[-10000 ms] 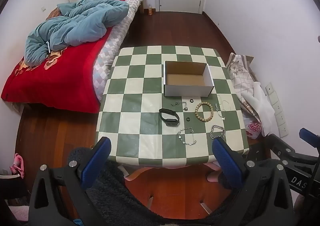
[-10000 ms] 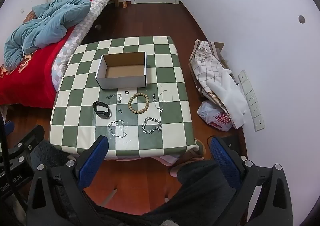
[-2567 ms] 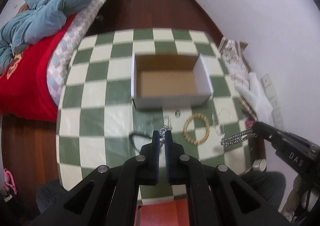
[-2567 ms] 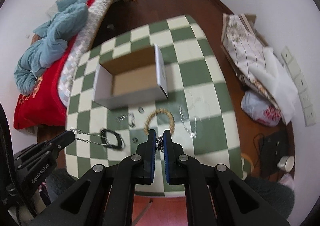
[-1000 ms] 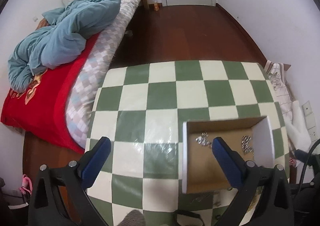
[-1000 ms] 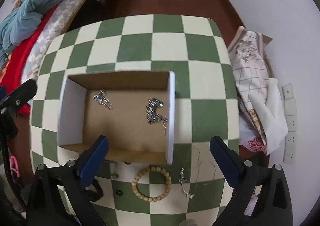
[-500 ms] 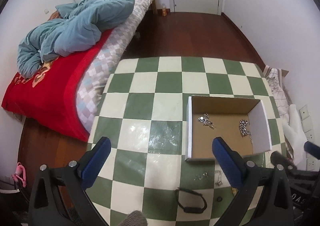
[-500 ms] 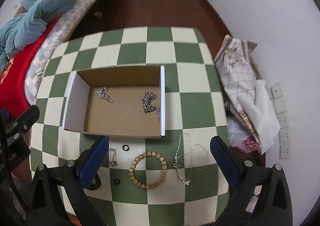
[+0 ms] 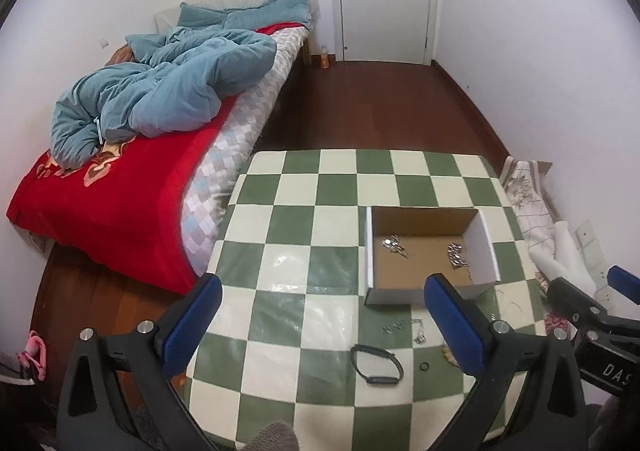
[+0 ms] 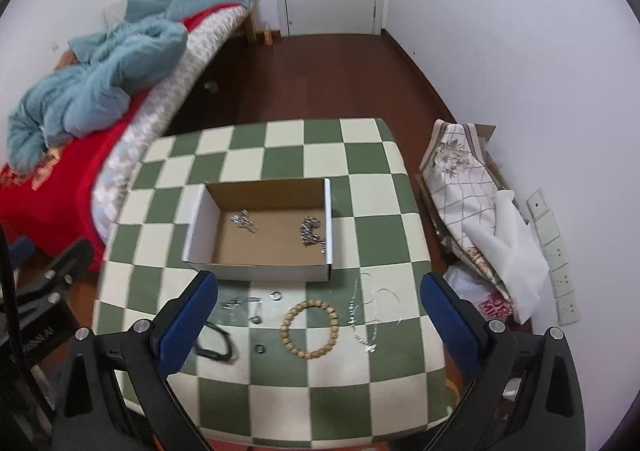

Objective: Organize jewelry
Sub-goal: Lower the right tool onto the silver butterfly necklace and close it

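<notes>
Left gripper: jaws released, wide apart, nothing between them, above the near left of the counter
Black band: flat on the counter, near left, just right of the right gripper's left pad
Short chain piece and two small dark rings: between band and beads
Cardboard box: open-topped, mid-counter; holds two silver chains, one left, one against the right wall
Wooden bead bracelet: near side of the box
Thin silver necklace: just right of the beads
Right gripper: jaws released, wide apart, nothing between them, over the near row of jewelry
</notes>
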### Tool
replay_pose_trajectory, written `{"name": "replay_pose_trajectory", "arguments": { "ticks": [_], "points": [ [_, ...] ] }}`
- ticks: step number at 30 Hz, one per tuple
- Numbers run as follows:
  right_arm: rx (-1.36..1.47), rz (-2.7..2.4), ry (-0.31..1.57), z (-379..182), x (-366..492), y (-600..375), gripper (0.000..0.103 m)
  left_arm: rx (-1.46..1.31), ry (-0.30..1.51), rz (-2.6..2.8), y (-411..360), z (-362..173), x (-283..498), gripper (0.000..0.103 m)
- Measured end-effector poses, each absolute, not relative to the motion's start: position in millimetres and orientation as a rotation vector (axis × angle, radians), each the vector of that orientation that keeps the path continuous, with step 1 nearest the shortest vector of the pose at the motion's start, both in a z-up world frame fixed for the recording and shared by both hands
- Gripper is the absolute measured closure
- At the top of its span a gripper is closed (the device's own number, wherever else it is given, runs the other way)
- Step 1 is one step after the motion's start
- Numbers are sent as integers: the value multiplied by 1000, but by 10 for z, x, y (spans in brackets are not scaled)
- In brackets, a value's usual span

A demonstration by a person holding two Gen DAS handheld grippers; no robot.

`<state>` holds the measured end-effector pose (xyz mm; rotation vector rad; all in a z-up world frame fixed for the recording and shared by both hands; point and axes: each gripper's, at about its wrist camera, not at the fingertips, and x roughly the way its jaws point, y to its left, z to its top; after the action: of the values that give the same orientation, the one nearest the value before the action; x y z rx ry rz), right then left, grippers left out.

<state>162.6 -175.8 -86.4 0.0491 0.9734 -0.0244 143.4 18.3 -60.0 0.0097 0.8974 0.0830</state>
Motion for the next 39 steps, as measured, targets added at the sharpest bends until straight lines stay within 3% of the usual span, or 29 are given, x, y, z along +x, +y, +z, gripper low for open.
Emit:
{"name": "replay_pose_trajectory", "arguments": {
  "ticks": [5,9,15,20,26,27,28,29,31,39],
  "points": [
    [104,-23,997,-917,1435,-1925,1,5,932,90,79,-760,1286,0],
    [132,-81,1070,-1267,1355,-2246,2,24,1026,87,-24,-1144,1280,0],
    [208,-123,1183,-1900,1342,-2730,27,-2,1183,79,-142,-1731,1333,0],
    [251,-123,1258,-2414,1463,-2956,32,55,1223,47,-424,-1938,1443,0],
    [234,-87,1320,-2824,1702,-2872,46,98,1239,24,-669,-2058,1582,1],
    [227,-85,1330,-2870,1735,-2847,50,106,1242,20,-707,-2077,1595,2],
    [219,-81,1338,-2926,1770,-2819,62,110,1245,18,-733,-2091,1604,2],
    [224,-72,1338,-2960,1792,-2800,65,113,1249,13,-757,-2106,1609,2],
    [207,-56,1320,-2958,1833,-2760,100,117,1253,8,-788,-2125,1616,2],
    [311,-26,1328,-2984,1582,-3064,103,121,1239,0,-760,-2129,1538,2]
  ]
}}
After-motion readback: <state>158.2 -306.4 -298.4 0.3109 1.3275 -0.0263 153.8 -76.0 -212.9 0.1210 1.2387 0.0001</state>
